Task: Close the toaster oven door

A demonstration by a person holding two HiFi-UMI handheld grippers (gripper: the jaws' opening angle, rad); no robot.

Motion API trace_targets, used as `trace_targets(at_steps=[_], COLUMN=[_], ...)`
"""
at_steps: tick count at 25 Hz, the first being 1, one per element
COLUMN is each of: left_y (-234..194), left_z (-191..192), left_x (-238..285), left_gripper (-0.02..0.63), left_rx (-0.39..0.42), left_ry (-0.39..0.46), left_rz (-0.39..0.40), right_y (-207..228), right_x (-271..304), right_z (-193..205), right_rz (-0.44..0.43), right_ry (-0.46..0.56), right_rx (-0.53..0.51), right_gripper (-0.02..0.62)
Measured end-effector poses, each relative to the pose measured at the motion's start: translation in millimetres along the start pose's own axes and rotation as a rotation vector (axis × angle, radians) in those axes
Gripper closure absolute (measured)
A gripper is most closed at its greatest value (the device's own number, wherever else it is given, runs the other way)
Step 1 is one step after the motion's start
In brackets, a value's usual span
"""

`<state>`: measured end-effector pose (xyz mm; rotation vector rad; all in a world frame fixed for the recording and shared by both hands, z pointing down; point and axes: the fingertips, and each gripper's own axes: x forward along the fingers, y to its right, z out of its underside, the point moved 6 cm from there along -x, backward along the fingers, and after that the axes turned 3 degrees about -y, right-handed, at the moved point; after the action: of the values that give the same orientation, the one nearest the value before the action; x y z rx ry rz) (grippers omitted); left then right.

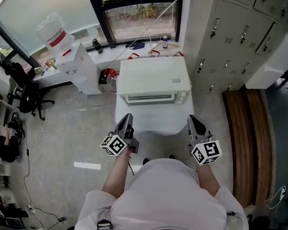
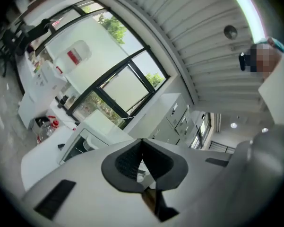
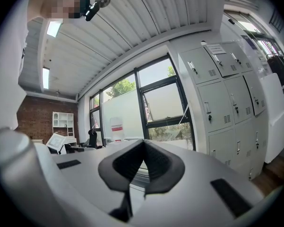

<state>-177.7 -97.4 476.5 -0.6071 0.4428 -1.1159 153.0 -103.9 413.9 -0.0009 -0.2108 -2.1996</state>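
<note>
The white toaster oven [image 1: 154, 83] stands on a white table [image 1: 151, 121] in front of the person. Its glass door [image 1: 150, 98] stands upright, flat against the oven's front. In the left gripper view the oven [image 2: 80, 143] shows low at the left, beyond the jaws. My left gripper [image 1: 127, 119] hovers over the table's near left edge, short of the oven, shut with nothing between its pads [image 2: 132, 161]. My right gripper [image 1: 194, 120] hangs at the table's near right corner, also shut and empty, its tips meeting [image 3: 143, 143]. Neither gripper touches the oven.
A white water dispenser [image 1: 79, 67] with a bottle [image 1: 52, 32] stands to the left. Grey lockers [image 1: 230, 32] line the right wall, with a wooden bench [image 1: 244, 138] below. Small bottles sit on the window sill [image 1: 134, 47]. An office chair [image 1: 24, 92] is far left.
</note>
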Motion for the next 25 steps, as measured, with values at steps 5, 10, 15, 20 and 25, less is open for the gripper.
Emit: trace_targets(at_steps=[5, 10, 15, 20, 25], left_y=[25, 50, 64, 65, 63], left_z=[-12, -15, -11, -2, 3], left_x=[-6, -12, -18, -23, -27], left_gripper=[0.586, 0.586, 0.586, 0.586, 0.586], left_rx=[0.273, 0.488, 0.644, 0.665, 0.668], left_ry=[-0.038, -0.047, -0.039, -0.04, -0.055], left_rz=[-0.064, -0.12, -0.153, -0.169, -0.174], right_y=[-4, -6, -8, -9, -11], right_x=[4, 7, 10, 14, 14], right_z=[-2, 0, 1, -1, 1], right_rz=[-0.01, -0.007, -0.009, -0.017, -0.021], right_ry=[0.004, -0.015, -0.026, -0.027, -0.035], right_rx=[0.002, 0.001, -0.003, -0.014, -0.022], right_gripper=[0.588, 0.588, 0.588, 0.589, 0.589])
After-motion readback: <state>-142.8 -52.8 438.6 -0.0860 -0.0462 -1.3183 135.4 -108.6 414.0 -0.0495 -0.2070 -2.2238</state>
